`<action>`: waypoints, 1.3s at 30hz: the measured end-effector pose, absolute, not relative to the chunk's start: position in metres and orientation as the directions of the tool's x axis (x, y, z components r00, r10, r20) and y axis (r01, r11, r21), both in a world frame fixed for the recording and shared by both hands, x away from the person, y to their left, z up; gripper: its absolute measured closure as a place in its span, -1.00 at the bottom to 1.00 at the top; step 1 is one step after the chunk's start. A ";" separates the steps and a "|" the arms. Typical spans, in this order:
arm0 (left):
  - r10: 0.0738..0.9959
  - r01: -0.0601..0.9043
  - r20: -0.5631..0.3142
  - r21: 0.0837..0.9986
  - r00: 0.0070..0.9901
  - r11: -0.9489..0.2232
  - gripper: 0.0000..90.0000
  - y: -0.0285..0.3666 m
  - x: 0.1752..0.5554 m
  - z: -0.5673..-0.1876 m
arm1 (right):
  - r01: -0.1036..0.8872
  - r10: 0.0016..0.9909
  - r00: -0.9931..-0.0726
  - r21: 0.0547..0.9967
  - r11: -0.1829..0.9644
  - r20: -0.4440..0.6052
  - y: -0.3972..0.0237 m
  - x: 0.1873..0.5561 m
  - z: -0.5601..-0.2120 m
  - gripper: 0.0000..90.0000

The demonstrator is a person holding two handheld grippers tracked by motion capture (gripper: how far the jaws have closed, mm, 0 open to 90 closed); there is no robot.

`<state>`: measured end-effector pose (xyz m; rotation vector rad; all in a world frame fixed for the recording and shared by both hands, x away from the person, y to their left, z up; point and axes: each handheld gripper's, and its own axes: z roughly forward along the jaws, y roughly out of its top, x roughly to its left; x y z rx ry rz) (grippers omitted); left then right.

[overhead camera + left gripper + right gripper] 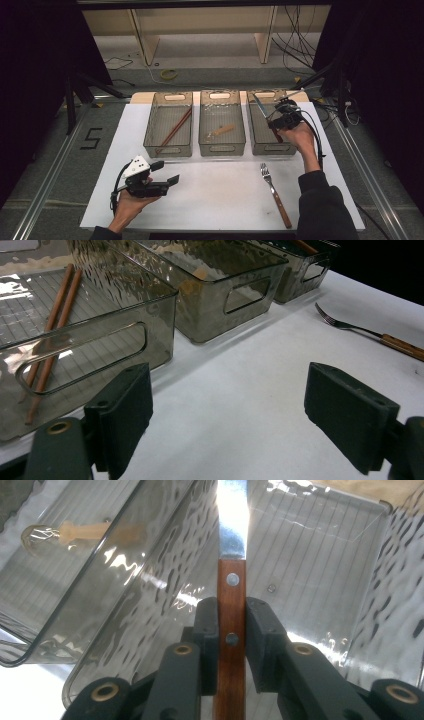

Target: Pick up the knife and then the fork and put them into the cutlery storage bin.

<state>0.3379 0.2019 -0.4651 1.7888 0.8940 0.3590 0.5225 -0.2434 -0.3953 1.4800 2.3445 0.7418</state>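
Observation:
My right gripper [274,120] hangs over the right clear bin [260,146], shut on the wooden handle of a knife [261,107]. In the right gripper view the jaws [231,640] clamp that handle from both sides, and the steel blade of the knife [232,525] points away over the bin's ribbed floor [320,555]. My left gripper [167,172] rests low over the white table at the front left, open with nothing between its pads [120,412]. A fork [272,192] with a wooden handle lies on the table at the front right, also the fork [370,332] beyond the left jaws.
Three clear bins stand in a row at the back. The left bin [167,150] holds brown chopsticks [174,130] [55,315]. The middle bin [222,149] holds a small wooden-handled whisk [221,131] [75,530]. White table surface [215,195] lies between fork and left gripper.

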 end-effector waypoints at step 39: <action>0.721 0.408 -0.169 0.897 0.672 -0.170 -0.59 0.202 0.338 -0.466 | 0.623 0.781 -0.624 0.623 0.473 0.032 -0.219 0.440 -0.377 -0.11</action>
